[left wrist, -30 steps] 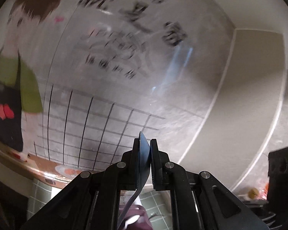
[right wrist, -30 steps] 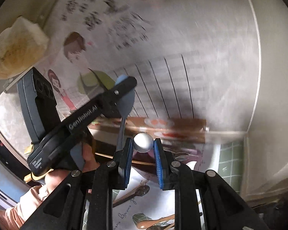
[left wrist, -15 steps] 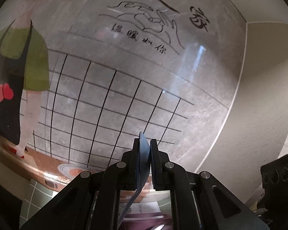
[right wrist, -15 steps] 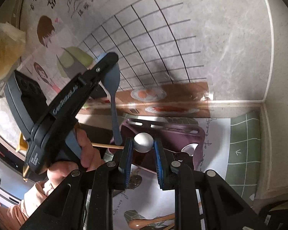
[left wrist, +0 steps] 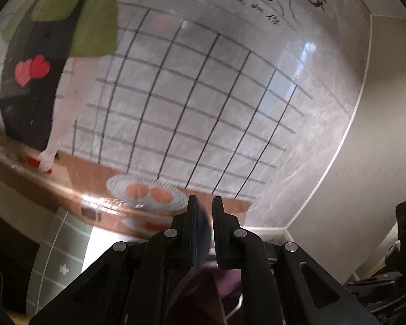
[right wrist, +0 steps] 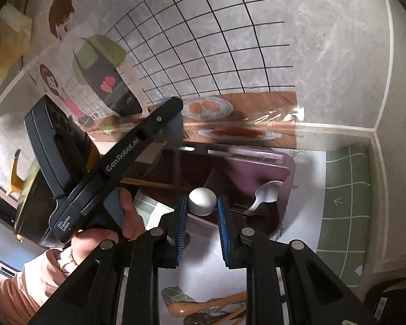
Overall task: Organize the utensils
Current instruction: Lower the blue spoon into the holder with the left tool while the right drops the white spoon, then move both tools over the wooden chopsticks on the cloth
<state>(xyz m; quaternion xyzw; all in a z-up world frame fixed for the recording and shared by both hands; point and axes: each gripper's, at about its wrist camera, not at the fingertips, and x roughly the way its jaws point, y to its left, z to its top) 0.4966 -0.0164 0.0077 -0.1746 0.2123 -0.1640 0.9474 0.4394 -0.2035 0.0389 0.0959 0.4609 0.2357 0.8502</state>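
My left gripper (left wrist: 203,208) is shut on a grey-blue spoon (left wrist: 200,239) by its bowl, the handle hanging down over the purple tray (left wrist: 224,284). In the right wrist view the left gripper (right wrist: 173,119) holds that spoon (right wrist: 174,132) above the tray's (right wrist: 257,162) left part. My right gripper (right wrist: 202,205) is shut on a white utensil end (right wrist: 202,201), just in front of the tray. A white spoon (right wrist: 265,193) and a wooden chopstick (right wrist: 146,182) lie in the tray.
Wooden spoons (right wrist: 203,304) lie on the patterned mat (right wrist: 305,203) near my right gripper. A green checked cloth (right wrist: 346,197) lies to the right. The wall with a cartoon poster (right wrist: 203,54) stands behind the tray; a corner wall is at the right.
Both grippers have tilted down and moved toward the tray. The grey-blue spoon has come lower over the tray's left part. Both grips are unchanged.
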